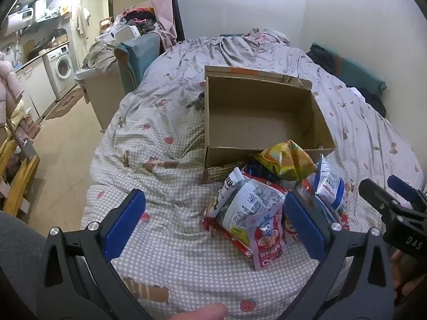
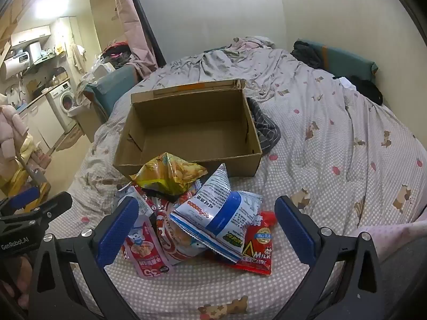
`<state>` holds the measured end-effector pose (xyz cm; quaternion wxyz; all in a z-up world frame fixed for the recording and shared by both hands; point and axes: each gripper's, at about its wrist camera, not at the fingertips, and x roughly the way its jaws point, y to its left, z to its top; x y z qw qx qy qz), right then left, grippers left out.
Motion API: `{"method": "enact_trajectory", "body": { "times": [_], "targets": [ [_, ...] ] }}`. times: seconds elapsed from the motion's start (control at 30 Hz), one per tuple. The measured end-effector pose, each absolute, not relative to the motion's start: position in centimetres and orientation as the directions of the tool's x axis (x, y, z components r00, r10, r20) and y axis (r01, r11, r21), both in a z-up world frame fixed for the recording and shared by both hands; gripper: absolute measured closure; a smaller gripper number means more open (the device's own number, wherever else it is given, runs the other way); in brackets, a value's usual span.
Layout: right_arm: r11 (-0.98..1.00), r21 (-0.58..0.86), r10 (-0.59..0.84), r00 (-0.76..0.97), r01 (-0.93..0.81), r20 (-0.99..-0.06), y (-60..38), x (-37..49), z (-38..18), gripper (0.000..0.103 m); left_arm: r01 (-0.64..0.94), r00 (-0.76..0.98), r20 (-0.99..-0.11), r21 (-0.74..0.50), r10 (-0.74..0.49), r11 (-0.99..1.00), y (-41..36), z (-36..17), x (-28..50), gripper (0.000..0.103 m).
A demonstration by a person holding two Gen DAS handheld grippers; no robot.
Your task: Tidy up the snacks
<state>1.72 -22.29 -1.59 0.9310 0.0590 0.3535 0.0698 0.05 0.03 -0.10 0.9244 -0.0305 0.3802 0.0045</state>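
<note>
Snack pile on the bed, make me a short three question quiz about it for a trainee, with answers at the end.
1. True or false: the cardboard box already holds snacks.
2. Which packet lies nearest the box's front wall? A) the yellow chip bag B) the red milk candy packet C) the pink packet
3. Fill in: in the right wrist view, the right hand-held gripper frames the white and blue bag with its jaws ____.

Key: 1 false, the box is empty. 2 A. 3 open, as is the left hand-held gripper.
</note>
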Motion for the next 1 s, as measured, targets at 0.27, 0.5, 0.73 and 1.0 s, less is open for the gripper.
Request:
{"method": "enact_trajectory", "body": {
  "times": [0.27,0.5,0.73,1.0],
  "targets": [
    [0.983,0.164,0.167,0.739,-0.078,-0.653,-22.46,1.73,-1.57,0.000,-0.038,0.705,-0.709,-0.043,-0.004,0.998,-0.10,0.06,0.27,0.000],
    [0.981,0.176,0.182,0.736,-0.087,-0.652,-22.58,1.80,-1.61,0.000,-0.038,0.707,-0.707,-0.047,-0.006,0.998,0.16,-0.05,0.15,0.000],
    [0.980,0.177,0.184,0.735,-0.088,-0.652,-22.66,1.74,-1.63,0.000,-0.041,0.708,-0.706,-0.041,0.000,0.998,-0.01,0.00,0.04,0.000],
    [0.980,0.179,0.185,0.736,-0.087,-0.651,-22.67,1.72,-1.63,0.000,-0.039,0.708,-0.706,-0.042,-0.002,0.998,0.02,-0.02,0.08,0.000]
  ]
}}
